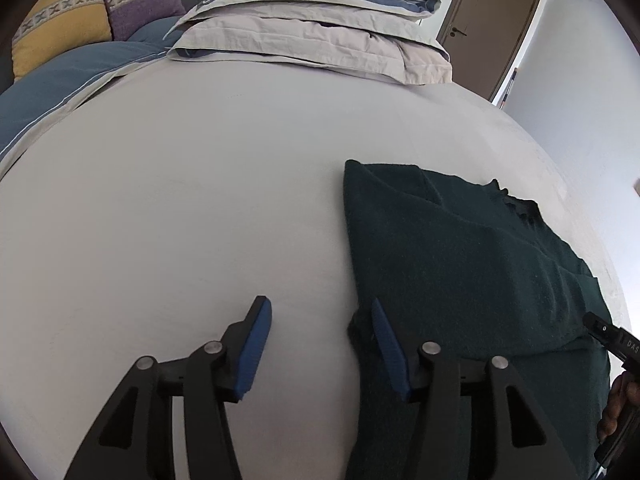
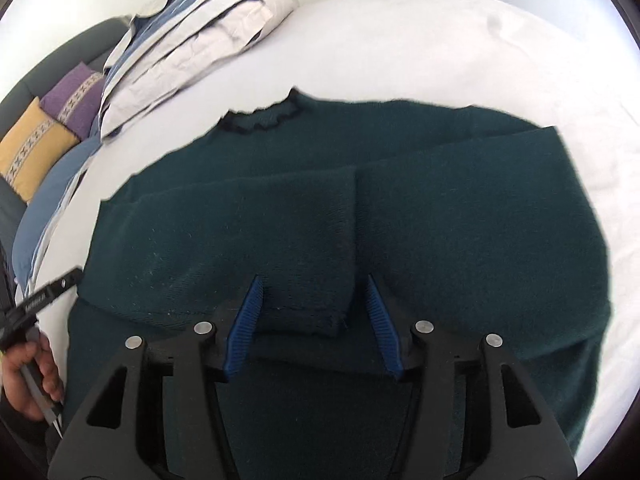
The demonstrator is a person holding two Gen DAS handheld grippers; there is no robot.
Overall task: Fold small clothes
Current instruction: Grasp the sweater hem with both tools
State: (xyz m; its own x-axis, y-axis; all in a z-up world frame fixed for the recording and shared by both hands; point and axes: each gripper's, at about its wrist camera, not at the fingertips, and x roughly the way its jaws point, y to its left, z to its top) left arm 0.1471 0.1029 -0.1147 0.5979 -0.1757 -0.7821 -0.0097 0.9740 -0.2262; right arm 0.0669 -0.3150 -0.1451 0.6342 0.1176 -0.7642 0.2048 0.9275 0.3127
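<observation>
We hold both tongs wide apart, gripping nothing. The dark green sweater (image 2: 400, 216) lies flat on the bed (image 1: 200, 200), sleeves folded in across its front. Our right tongs (image 2: 314, 320) hover over its lower middle, one sleeve cuff between the pads. Our left tongs (image 1: 320, 344) hang at its left edge, one pad (image 1: 386, 344) over the fabric, the other above bare sheet.
</observation>
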